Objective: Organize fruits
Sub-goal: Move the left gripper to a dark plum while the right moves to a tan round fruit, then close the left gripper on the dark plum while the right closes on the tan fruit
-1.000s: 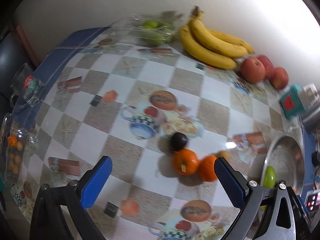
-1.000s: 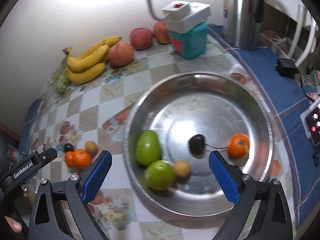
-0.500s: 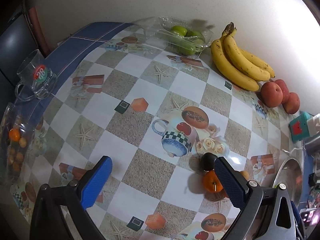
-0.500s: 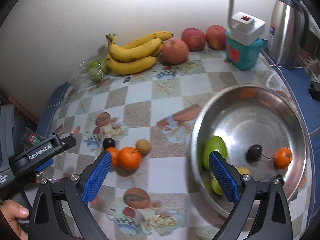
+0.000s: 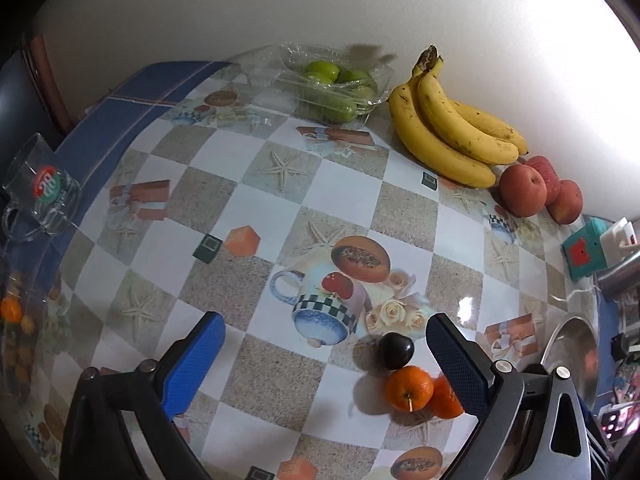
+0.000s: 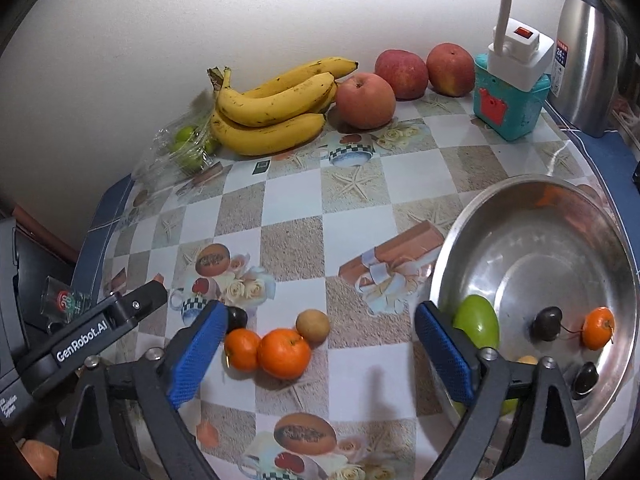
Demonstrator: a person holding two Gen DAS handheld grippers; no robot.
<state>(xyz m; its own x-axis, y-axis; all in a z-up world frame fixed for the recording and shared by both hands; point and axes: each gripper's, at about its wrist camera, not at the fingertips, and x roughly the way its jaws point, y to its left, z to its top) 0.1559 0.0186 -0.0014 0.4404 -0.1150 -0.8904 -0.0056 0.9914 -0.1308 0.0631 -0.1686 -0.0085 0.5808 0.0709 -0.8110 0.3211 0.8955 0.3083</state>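
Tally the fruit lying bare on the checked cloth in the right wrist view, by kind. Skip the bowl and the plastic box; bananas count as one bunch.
Apples: 3
Oranges: 2
Dark fruit: 1
Brown fruit: 1
Banana bunch: 1
Total: 8

A plain off-white wall (image 6: pixel 200 20) fills the upper part of both views, brightly lit toward the upper right of the left wrist view. Below it stands a table (image 5: pixel 256 376) under a glossy checked cloth printed with starfish, mugs and roses, edged in blue at the upper left.
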